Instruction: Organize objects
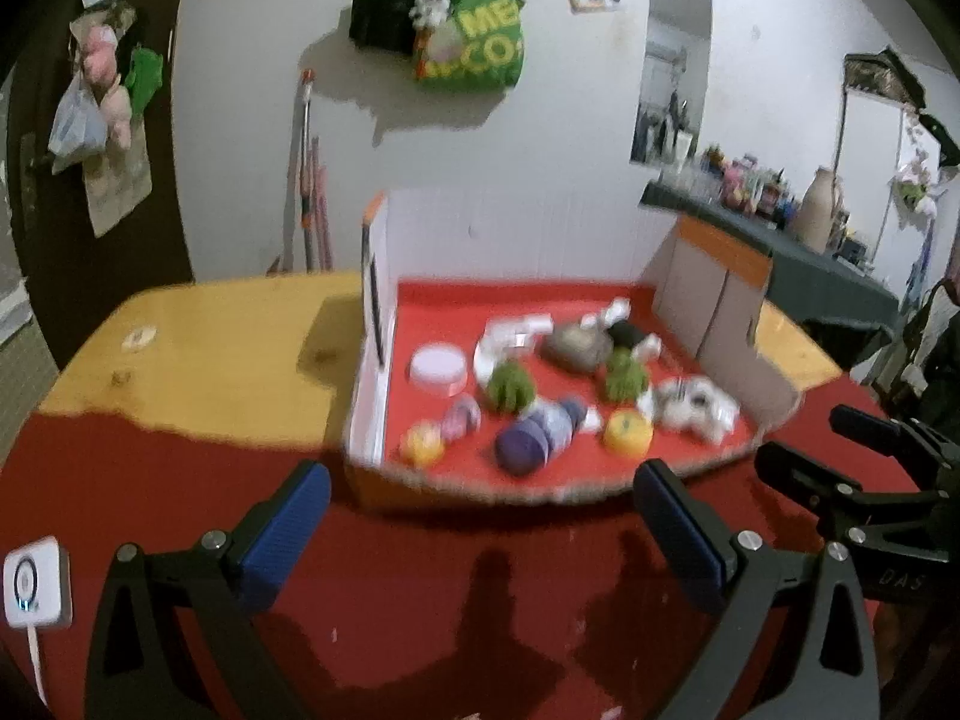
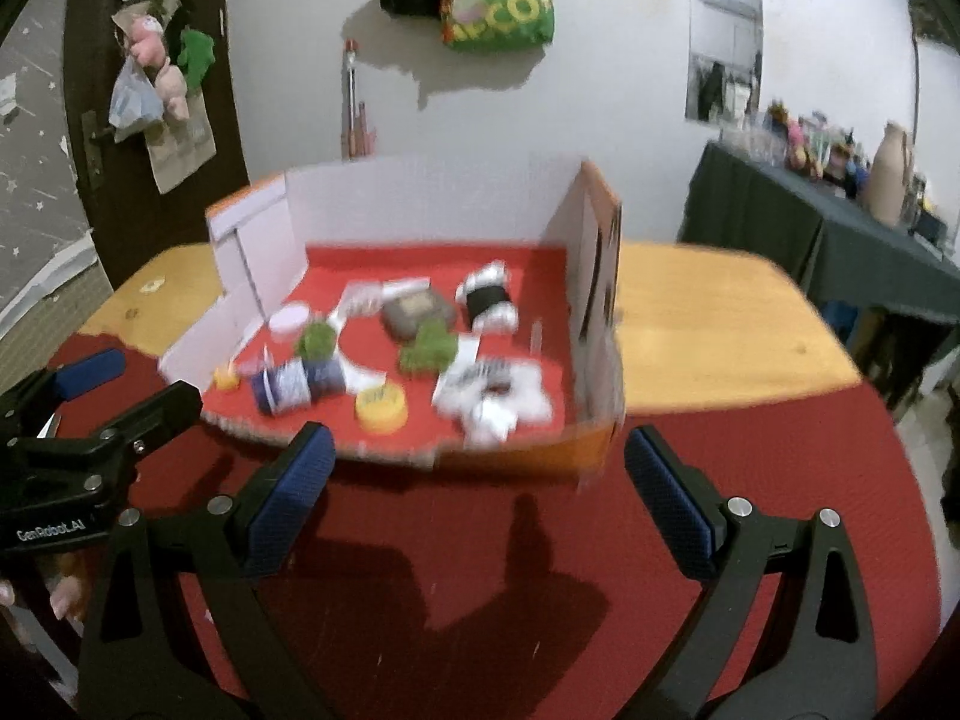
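I count two green tufts [image 1: 509,387], two yellow lids [image 1: 627,433] in the box [image 1: 708,300] — just beyond my left gripper [image 1: 480,501] and right gripper [image 2: 480,468], both spread wide, empty.

Domestic room, lived-in home rather than lab or shop. Evidence: white plastered wall with a green printed shopping bag [image 2: 501,0] and a black bag [image 1: 384,0] hung on it; dark wooden door [image 2: 150,90] carrying plastic bags and soft toys on its handle; arched wall mirror [image 1: 675,66]. Wooden table [image 1: 198,354] partly under red cloth [image 2: 480,570]; side table [image 2: 840,252] crowded with bottles and a jug.
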